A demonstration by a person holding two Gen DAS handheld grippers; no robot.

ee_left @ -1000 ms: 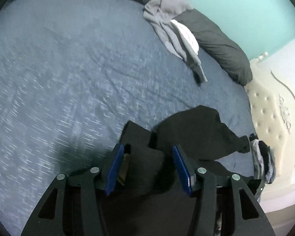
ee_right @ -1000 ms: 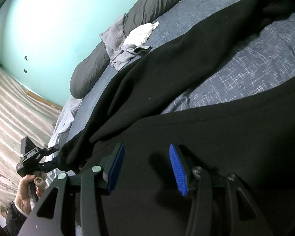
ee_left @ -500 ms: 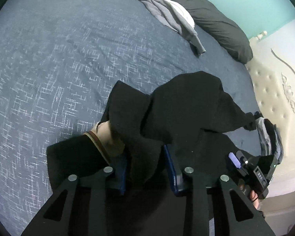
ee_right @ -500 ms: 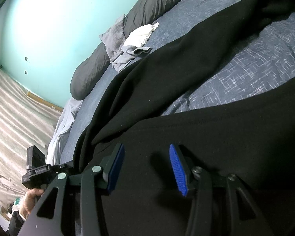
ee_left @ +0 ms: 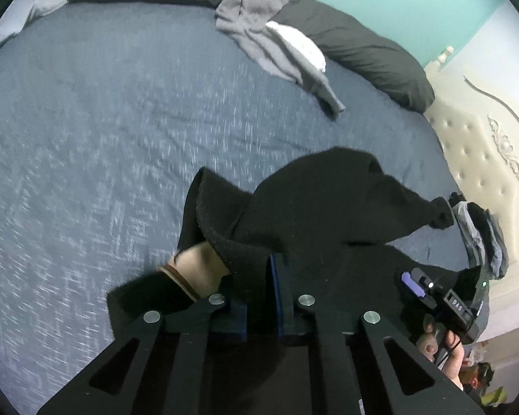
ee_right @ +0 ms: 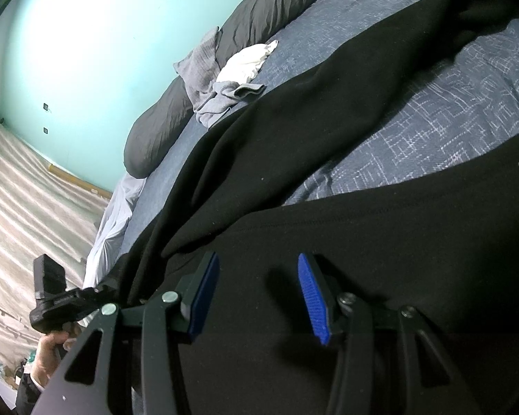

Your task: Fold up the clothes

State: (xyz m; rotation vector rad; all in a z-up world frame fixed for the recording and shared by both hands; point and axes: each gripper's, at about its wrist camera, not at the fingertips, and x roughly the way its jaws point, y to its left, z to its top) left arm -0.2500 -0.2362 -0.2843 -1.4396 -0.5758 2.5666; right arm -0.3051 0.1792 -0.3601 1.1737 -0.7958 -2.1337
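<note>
Your left gripper (ee_left: 257, 297) jaws closing on black garment (ee_left: 328, 207) fold, lower centre. Right gripper (ee_right: 257, 290) jaws half-wide, empty, above cloth. Next: lift fold across.

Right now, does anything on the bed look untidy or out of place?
Yes. A grey garment with a white cloth on it lies crumpled over the dark pillows, unfolded. Another bunch of grey and dark clothes hangs off the bed edge by the headboard. The left gripper is closing on the black garment.
</note>
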